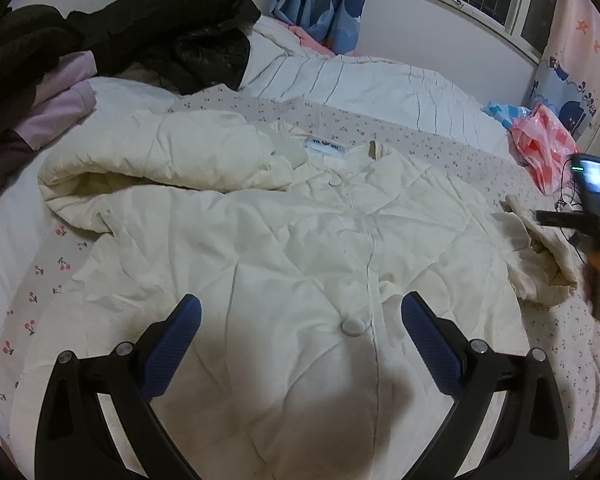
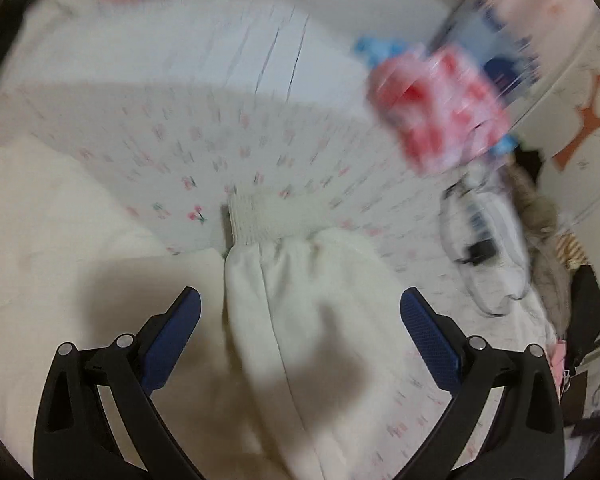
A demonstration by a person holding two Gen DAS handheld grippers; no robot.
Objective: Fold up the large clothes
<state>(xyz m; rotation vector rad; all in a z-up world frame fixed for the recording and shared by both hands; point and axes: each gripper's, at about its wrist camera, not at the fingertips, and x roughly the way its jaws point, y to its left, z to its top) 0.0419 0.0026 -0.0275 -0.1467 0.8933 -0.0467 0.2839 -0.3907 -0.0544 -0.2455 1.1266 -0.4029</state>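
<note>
Left gripper (image 1: 301, 312) spread wide, nothing held, hovering over coat (image 1: 284, 248) front, aimed along the button placket toward the collar. Blue textured pads (image 1: 178, 344), black finger arms. Right gripper (image 2: 300, 308) likewise released and empty, poised above the coat's right sleeve (image 2: 300, 280), aimed at the ribbed cuff (image 2: 256, 220). Right view heavily motion-blurred (detail past the cuff unreliable). From the left view, right gripper body at far right edge, blurred, lit screen facing camera.

Coat: cream, quilted, puffy, creased. Lying face up, buttoned, on bed sheet (image 1: 40, 280) (pale, small cherry print). Round cloth-covered button (image 1: 353, 327) between left fingers, second one near the collar. White neck label (image 1: 325, 145) visible. Left-view sleeve already folded over the chest near the collar; other sleeve bunched at right, off the body.

White striped duvet (image 1: 380, 84) behind the coat. Dark clothes pile (image 1: 160, 28) at far left corner. Red-white plastic bag (image 1: 544, 148) at far right.
</note>
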